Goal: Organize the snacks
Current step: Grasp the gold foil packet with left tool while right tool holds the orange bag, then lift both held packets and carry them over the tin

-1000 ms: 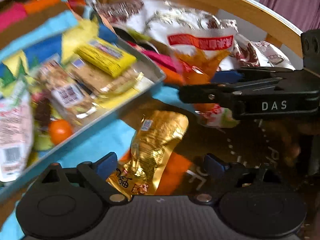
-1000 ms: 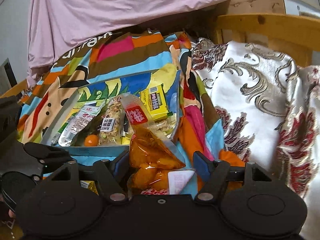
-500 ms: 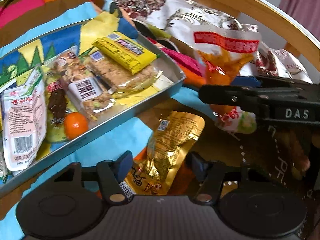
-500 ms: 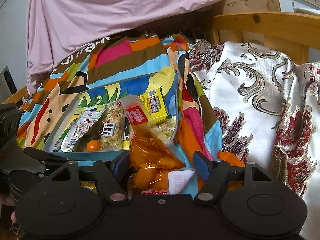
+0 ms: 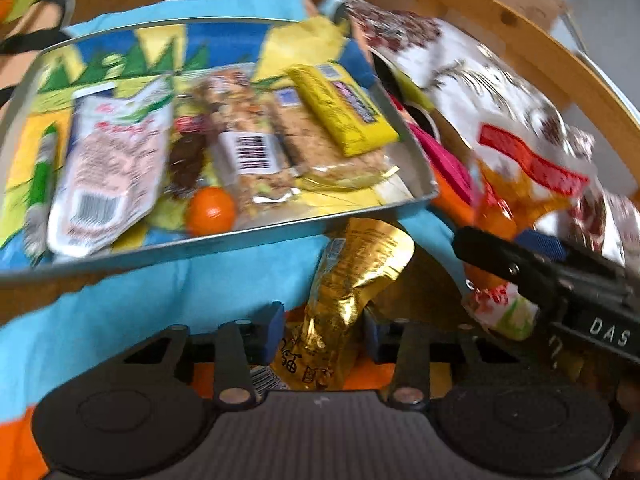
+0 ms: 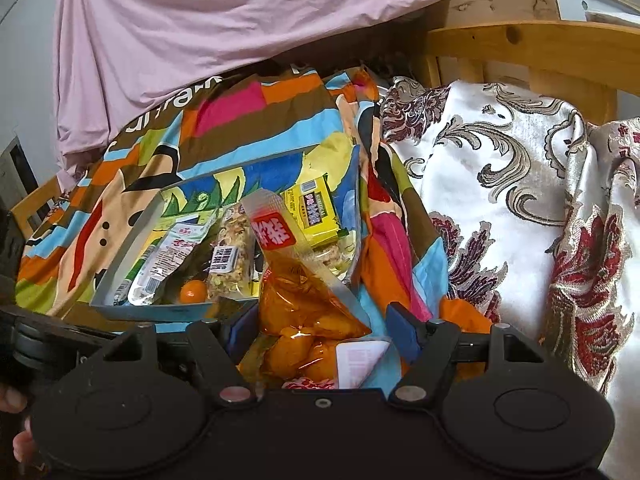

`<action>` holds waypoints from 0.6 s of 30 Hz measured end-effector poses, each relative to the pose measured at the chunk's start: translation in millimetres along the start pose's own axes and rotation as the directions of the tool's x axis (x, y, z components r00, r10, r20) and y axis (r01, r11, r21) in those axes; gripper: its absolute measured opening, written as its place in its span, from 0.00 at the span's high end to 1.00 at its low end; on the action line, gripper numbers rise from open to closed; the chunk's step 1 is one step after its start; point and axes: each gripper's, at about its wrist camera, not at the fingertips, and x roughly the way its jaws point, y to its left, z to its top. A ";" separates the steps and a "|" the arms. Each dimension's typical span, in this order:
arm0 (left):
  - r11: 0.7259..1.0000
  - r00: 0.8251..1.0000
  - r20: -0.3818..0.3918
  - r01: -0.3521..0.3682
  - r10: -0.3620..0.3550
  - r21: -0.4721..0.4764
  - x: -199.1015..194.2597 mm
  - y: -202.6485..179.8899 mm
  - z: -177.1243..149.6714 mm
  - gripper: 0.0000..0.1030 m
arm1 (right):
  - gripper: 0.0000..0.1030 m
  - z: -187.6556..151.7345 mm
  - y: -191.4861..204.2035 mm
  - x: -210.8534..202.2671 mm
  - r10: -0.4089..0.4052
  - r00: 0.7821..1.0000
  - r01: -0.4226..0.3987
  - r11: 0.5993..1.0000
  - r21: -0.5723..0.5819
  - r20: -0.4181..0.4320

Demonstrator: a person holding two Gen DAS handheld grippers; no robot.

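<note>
Gold pouch (image 5: 352,280) in left tool (image 5: 320,330) (pinched)

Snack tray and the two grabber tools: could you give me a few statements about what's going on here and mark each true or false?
1. The left gripper holds a gold foil packet. True.
2. The right gripper is empty. False: it grips an orange snack bag.
3. A small orange fruit lies in the metal tray. True.
4. The yellow bar lies outside the tray. False: it lies inside, atop other bars.
</note>
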 end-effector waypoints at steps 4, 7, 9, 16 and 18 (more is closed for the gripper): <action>0.997 0.999 0.042 -0.026 0.029 -0.067 -15.2 2.2 -9.1 0.68 | 0.31 -1.3 2.5 -4.5 0.008 1.000 -0.008 1.000 0.007 -0.005; 0.994 0.997 0.057 -0.040 0.046 -0.099 -24.1 2.9 -16.7 0.69 | 0.31 -4.3 5.6 -6.5 0.020 1.000 -0.020 1.000 0.010 -0.016; 0.992 0.996 0.072 -0.040 0.049 -0.121 -31.2 5.9 -21.4 0.69 | 0.31 -6.3 10.6 -8.2 0.027 0.999 -0.027 1.000 -0.004 -0.020; 0.987 0.985 0.163 -0.025 0.052 -0.161 -60.1 10.0 -34.9 0.69 | 0.31 -9.9 27.3 -15.5 0.071 0.997 -0.071 0.996 -0.050 -0.008; 0.985 0.980 0.188 -0.026 0.059 -0.171 -69.2 11.6 -34.8 0.69 | 0.31 -9.4 28.9 -17.4 0.078 0.997 -0.078 0.996 -0.050 0.003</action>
